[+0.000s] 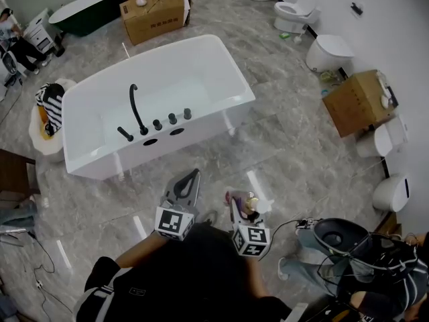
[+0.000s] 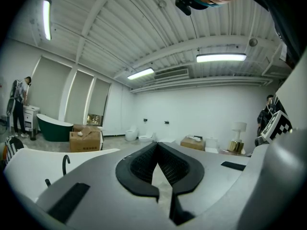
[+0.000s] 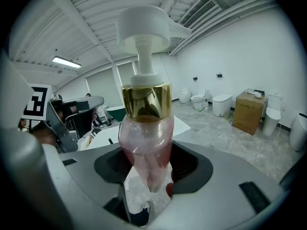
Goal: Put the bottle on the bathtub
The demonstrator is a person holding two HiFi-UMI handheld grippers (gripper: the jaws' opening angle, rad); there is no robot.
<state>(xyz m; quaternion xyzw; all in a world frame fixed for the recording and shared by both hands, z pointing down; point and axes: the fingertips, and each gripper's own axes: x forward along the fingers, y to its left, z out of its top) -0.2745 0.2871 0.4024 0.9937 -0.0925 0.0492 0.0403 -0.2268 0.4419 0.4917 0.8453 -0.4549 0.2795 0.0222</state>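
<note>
From the lower frame, the right hand-held gripper (image 3: pixel 148 169) pinches a pink pump bottle (image 3: pixel 145 138) upright. The left hand-held gripper (image 2: pixel 157 146) is pressed together, and the bathtub (image 1: pixel 201 134) is at upper left.

The print on the cardboard box (image 1: pixel 155 9) is too small to read.

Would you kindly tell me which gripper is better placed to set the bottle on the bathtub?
Right: the right gripper holds the pink pump bottle, with the white bathtub ahead; the left gripper is shut on nothing.
</note>
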